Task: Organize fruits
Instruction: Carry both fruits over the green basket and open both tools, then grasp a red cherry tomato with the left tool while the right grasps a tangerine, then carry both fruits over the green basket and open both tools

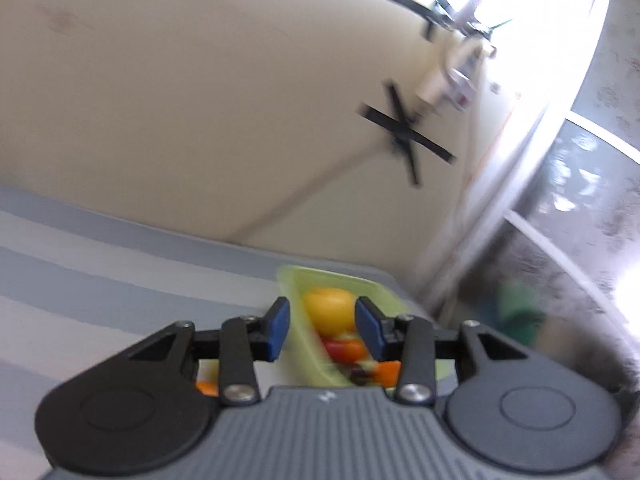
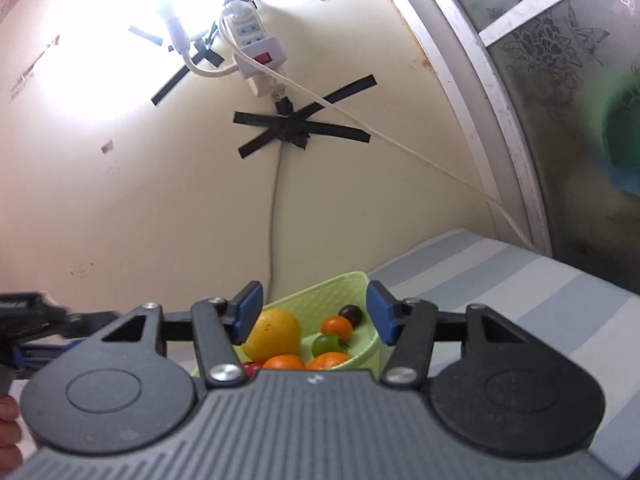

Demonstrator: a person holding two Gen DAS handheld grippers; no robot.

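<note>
A light green plastic basket [image 2: 344,288] sits on a blue-and-white striped cloth by the wall. It holds a large yellow fruit [image 2: 274,332], small oranges [image 2: 337,327], a green tomato [image 2: 325,344], a dark fruit [image 2: 352,314] and a red one. My right gripper [image 2: 316,316] is open and empty just above and in front of the basket. In the blurred left wrist view the basket [image 1: 312,276] and yellow fruit [image 1: 328,308] lie beyond my left gripper [image 1: 322,330], which is open and empty. An orange piece [image 1: 208,388] shows under its left finger.
The cream wall [image 2: 160,200] stands right behind the basket, with a power strip [image 2: 256,46], cables and black tape crosses [image 2: 296,128]. A patterned glass panel with a metal frame [image 2: 496,120] stands at the right. The striped cloth [image 2: 540,312] runs to the right. The other gripper [image 2: 36,320] shows at the left.
</note>
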